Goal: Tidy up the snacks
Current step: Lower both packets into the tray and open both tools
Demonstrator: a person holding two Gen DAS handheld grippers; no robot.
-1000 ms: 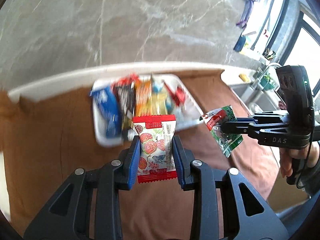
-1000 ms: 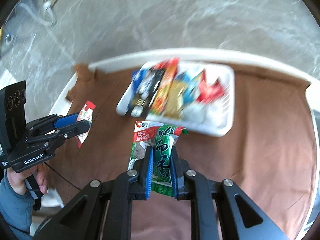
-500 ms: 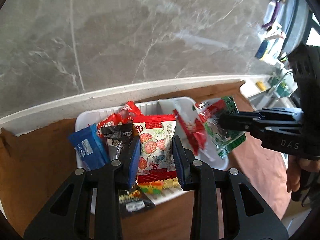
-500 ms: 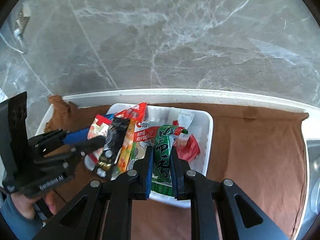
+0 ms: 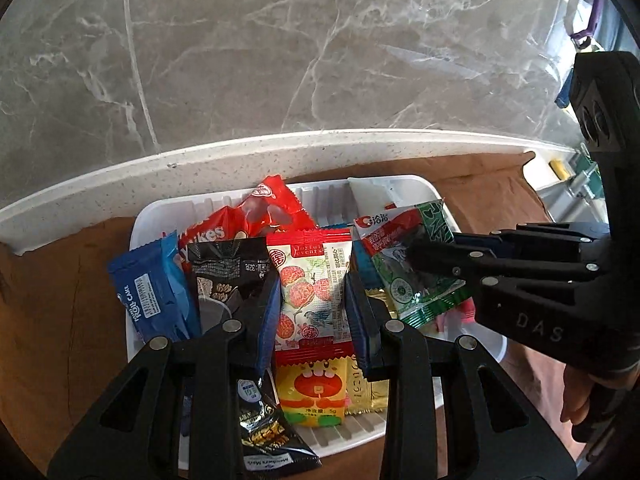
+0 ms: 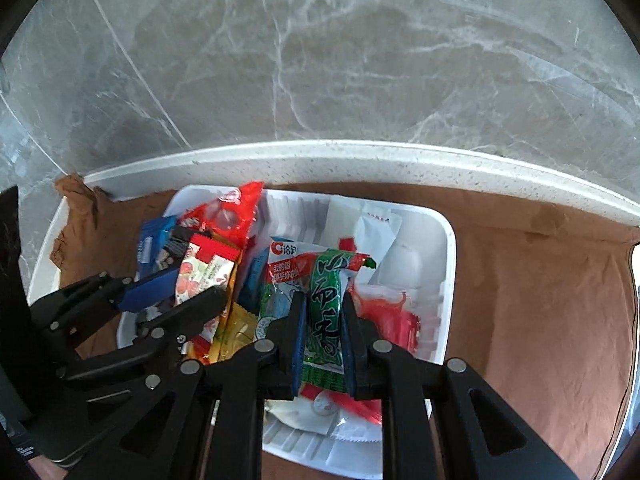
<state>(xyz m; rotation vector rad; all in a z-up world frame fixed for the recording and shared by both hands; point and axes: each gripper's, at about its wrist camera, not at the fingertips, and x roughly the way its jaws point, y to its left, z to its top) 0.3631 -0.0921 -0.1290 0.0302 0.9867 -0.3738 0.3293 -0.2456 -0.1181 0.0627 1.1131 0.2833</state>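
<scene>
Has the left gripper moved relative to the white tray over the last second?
Yes. The left gripper, holding the red-and-white packet, has advanced from short of the white tray to above its snacks.

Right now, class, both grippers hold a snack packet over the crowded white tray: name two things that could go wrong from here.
1. The white plastic tray is already heaped with wrappers, so the red-and-white fruit-print packet in the left gripper may slide off the pile when released.
2. The right gripper, clamping the green seaweed packet, hangs close beside the left one; they could bump or knock wrappers out onto the brown cloth.
</scene>
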